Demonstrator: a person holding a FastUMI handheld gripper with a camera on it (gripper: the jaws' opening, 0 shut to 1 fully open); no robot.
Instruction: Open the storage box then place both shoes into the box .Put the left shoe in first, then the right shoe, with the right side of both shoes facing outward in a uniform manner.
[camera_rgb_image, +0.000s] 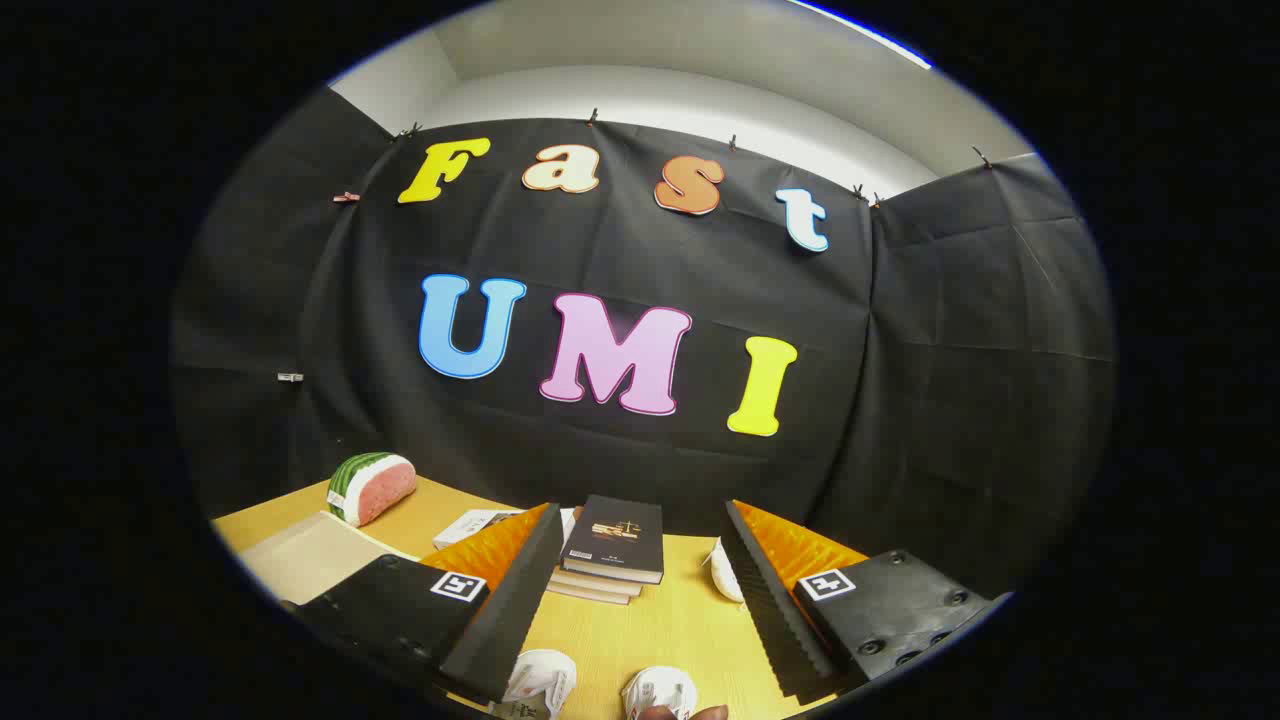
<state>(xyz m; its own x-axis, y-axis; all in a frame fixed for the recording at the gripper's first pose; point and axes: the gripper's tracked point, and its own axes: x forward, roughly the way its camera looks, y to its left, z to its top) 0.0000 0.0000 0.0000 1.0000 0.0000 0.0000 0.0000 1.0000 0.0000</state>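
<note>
White shoes lie low between the fingers, one (540, 682) by the left finger and the other (661, 692) just right of it, both on the wooden table (660, 630). Spread wide with nothing held, the gripper (640, 590) frames a stack of books (612, 552) just ahead. Beyond the left finger sit a watermelon slice (371, 487) and a beige flat box (310, 555).

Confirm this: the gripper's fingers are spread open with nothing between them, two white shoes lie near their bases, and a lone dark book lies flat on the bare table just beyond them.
Not quite. In the gripper view the dark book sits on top of a stack of books, not on the bare table. The rest holds: the gripper is open and empty, with the white shoes near the fingers' bases.
</note>
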